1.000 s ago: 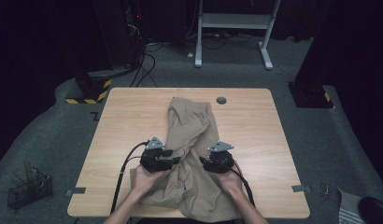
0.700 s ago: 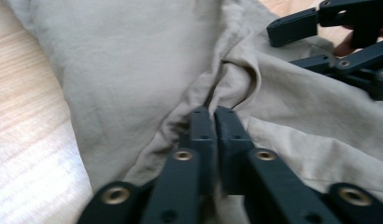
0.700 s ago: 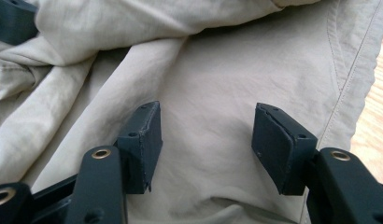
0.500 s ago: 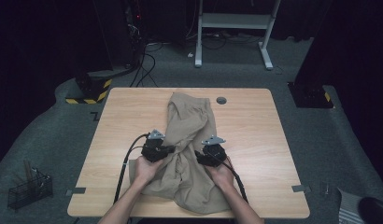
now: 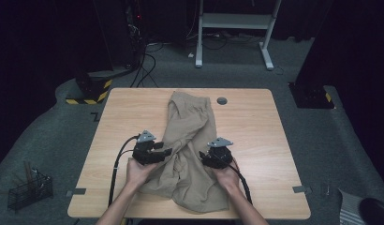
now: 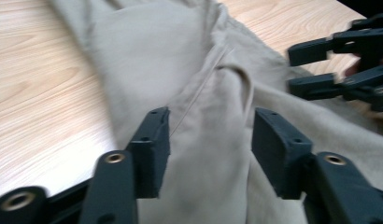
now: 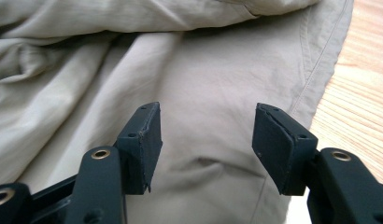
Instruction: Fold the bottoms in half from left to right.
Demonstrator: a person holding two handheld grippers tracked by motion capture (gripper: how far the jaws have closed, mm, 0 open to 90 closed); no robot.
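Note:
Beige trousers (image 5: 190, 122) lie lengthwise down the middle of the wooden table (image 5: 124, 122), rumpled at the near end. My left gripper (image 5: 166, 151) hovers at their left edge. Its jaws have just been opening and stand open, with a raised fold of the cloth (image 6: 227, 88) between them, not pinched by the left gripper (image 6: 210, 126). My right gripper (image 5: 205, 158) is at the right side of the trousers. The right gripper (image 7: 206, 119) is open over flat beige cloth (image 7: 133, 70) near a seam, and the right gripper (image 6: 294, 67) also appears beyond the fold.
A dark round grommet (image 5: 222, 100) sits in the tabletop near the far edge. Bare wood (image 7: 362, 84) lies beside the trousers. On the floor are a wire basket (image 5: 28, 190) at the near left, a yellow-black striped base (image 5: 87, 91) and a white desk frame (image 5: 234, 28) behind.
Both hands have moved up the table, away from the person. The left gripper has shifted toward the middle, and the cloth between the grippers has bunched into a fold.

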